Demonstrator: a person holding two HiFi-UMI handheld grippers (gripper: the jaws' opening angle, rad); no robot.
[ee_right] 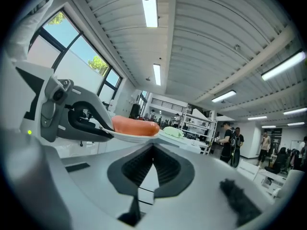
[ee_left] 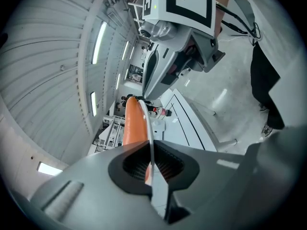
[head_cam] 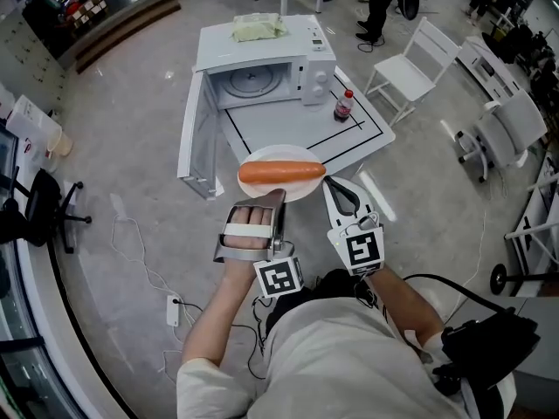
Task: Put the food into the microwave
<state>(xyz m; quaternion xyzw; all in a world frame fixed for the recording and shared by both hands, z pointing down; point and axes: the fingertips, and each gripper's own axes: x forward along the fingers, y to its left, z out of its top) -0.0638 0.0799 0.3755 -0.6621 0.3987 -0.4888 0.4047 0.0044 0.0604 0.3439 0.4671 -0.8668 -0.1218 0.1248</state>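
An orange sausage (head_cam: 281,172) lies on a white plate (head_cam: 301,191) carried in the air in front of the microwave (head_cam: 262,55), whose door (head_cam: 196,138) stands wide open and whose cavity is empty. My left gripper (head_cam: 262,197) is shut on the plate's near left rim. In the left gripper view the rim (ee_left: 148,128) runs edge-on between the jaws of that gripper (ee_left: 152,164), with the sausage (ee_left: 134,123) beyond. My right gripper (head_cam: 330,184) is beside the plate's right edge, jaws together with nothing between them (ee_right: 153,150). From it I see the sausage (ee_right: 134,125) and plate (ee_right: 139,137) ahead to the left.
The microwave stands on a low white table (head_cam: 288,127) with a red-capped bottle (head_cam: 343,106) at its right. A green cloth (head_cam: 258,27) lies on the microwave's top. White chairs (head_cam: 410,68) stand at right, a black office chair (head_cam: 35,203) at left, and cables (head_cam: 148,264) trail on the floor.
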